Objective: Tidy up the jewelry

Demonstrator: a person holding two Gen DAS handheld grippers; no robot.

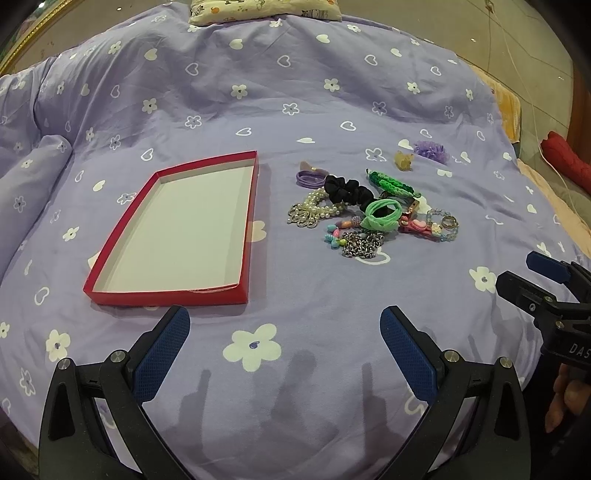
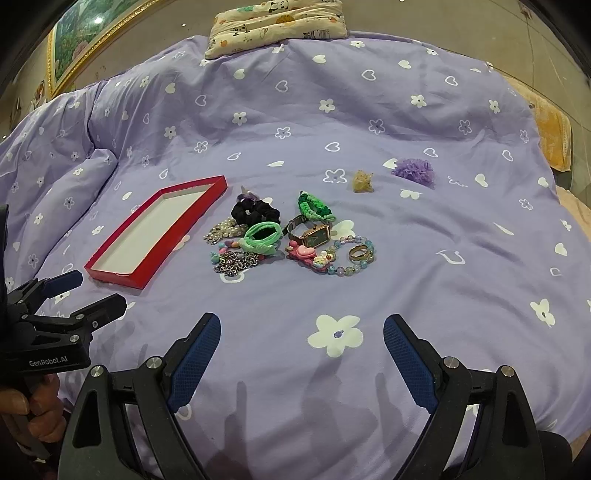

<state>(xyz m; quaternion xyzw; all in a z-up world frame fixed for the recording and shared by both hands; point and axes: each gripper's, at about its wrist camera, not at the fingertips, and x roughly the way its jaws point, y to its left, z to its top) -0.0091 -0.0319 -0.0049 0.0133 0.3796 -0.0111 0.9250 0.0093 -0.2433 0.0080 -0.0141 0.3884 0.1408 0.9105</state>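
A shallow red box (image 1: 236, 236) with a white inside lies empty on the purple quilt; it also shows in the right wrist view (image 2: 155, 254). To its right is a heap of jewelry (image 1: 369, 210): a black scrunchie (image 2: 255, 212), a green hair tie (image 2: 260, 236), a pearl bracelet (image 1: 319, 206), a metal chain (image 2: 236, 264), a gold watch (image 2: 312, 236), a bead bracelet with a ring (image 2: 358, 253). My left gripper (image 1: 284, 325) is open and empty, short of the box. My right gripper (image 2: 301, 332) is open and empty, short of the heap.
A yellow clip (image 2: 362, 181) and a purple flower tie (image 2: 413, 170) lie apart behind the heap. A printed pillow (image 2: 277, 26) is at the bed's head. The quilt folds up at the left (image 1: 33, 166). The bed's edge falls away at the right.
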